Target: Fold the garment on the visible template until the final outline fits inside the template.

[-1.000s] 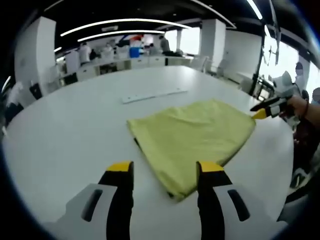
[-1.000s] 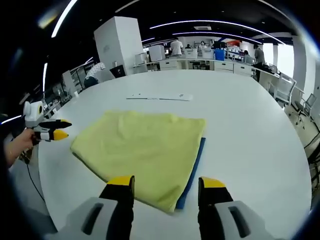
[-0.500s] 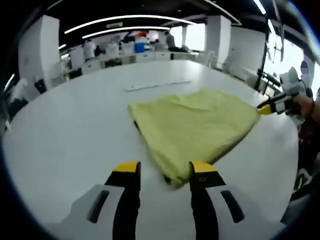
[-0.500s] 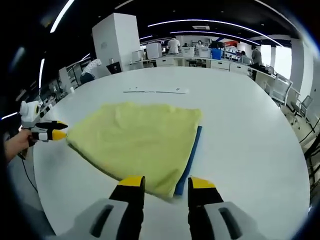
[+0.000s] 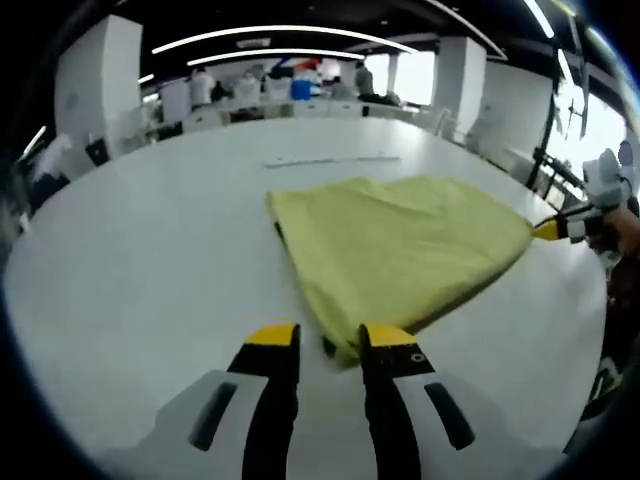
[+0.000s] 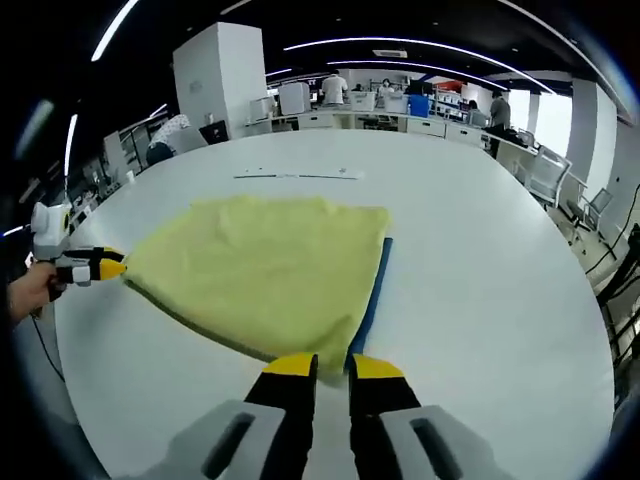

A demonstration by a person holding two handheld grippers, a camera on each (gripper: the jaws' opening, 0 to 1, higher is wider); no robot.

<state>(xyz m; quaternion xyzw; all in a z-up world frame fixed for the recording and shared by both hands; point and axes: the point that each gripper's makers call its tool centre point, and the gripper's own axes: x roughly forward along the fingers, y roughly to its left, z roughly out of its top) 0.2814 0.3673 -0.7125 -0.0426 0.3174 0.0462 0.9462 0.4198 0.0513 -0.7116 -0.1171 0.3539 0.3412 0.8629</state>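
While the yellow garment (image 5: 400,250) is lying flat over the blue template (image 6: 371,295), both tongs are closing in on opposite corners for folding. Left tongs (image 5: 329,340) and right tongs (image 6: 333,367) are narrowing on corners; grip unclear.

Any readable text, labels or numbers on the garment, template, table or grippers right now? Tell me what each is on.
No text can be read.
Yellow garment: plain, no label showing.
Blue template: only an edge shows, no marks.
White strip on the table: small dark marks, too blurred to read.
Left gripper and right gripper: no lettering visible.
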